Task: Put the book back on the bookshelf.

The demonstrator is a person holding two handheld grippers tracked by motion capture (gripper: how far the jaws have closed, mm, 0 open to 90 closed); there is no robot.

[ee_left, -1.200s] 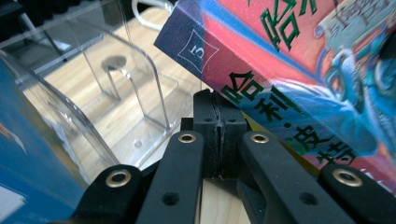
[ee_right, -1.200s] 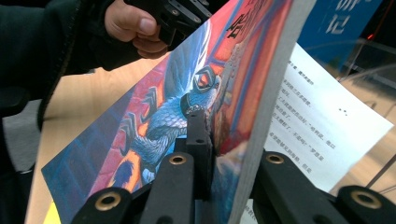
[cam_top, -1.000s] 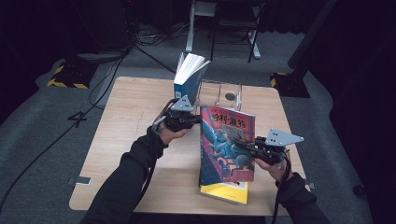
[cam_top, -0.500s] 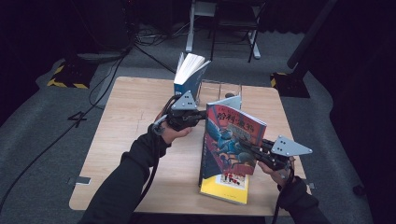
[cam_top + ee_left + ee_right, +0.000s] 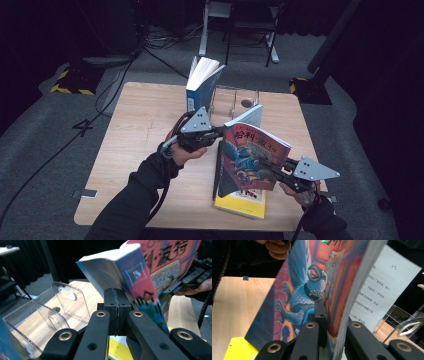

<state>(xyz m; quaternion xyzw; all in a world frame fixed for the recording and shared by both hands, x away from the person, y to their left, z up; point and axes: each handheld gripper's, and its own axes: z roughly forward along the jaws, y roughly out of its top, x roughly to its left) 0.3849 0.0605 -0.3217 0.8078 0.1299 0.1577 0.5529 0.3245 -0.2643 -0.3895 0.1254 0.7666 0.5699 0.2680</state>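
Both tools clamp the red book [image 5: 252, 160], left tool [image 5: 216, 136], right tool [image 5: 274, 167], seemingly above yellow book [image 5: 240, 202].

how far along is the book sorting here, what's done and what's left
Done: one blue book already stands at the clear acrylic book stand. In hand: the left hand-held gripper and right hand-held gripper both clamp the red illustrated book, raised off the table. Left: likely setting it in the stand, then the yellow book.
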